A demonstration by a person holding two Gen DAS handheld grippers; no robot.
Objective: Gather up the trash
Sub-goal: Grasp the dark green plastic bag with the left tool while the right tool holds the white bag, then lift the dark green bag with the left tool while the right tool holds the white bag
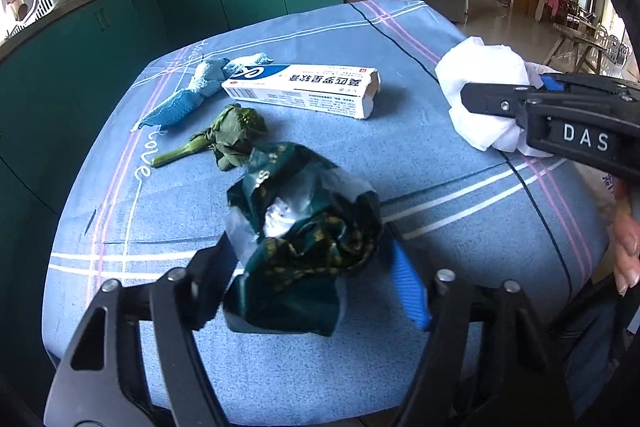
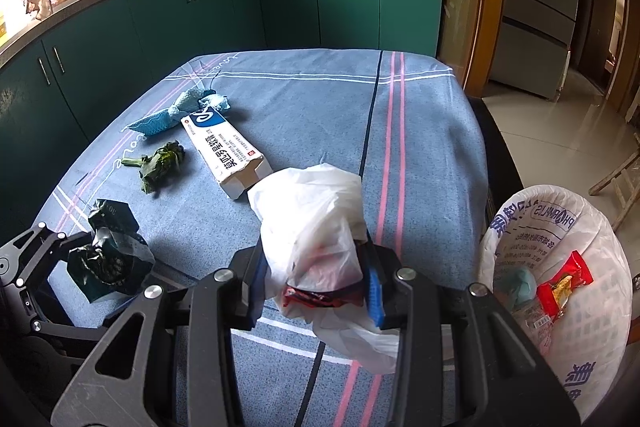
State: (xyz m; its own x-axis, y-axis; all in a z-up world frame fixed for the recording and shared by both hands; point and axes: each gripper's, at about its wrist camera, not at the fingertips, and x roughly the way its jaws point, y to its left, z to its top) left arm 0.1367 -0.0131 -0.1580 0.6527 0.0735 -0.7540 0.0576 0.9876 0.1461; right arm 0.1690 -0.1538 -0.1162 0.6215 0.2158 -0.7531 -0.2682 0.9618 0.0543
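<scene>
Right gripper [image 2: 316, 291] clamped on a white plastic bag [image 2: 316, 223], close to the table's right edge beside the lined bin [image 2: 560, 267]. Left gripper [image 1: 308, 283] partly apart astride a dark green wrapper [image 1: 304, 231], contact unclear. Beyond, on open cloth: wilted greens [image 1: 228, 139], ointment box [image 1: 304, 89].

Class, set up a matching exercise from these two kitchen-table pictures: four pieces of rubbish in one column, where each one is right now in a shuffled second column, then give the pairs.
1. white plastic bag
2. dark green wrapper
3. red snack packet
4. long white box

A. inside the lined bin
B. between the left tongs
C. flat on the blue cloth
D. clamped in the right tongs

Pairs: 1-D, 2-B, 3-A, 4-C
</scene>
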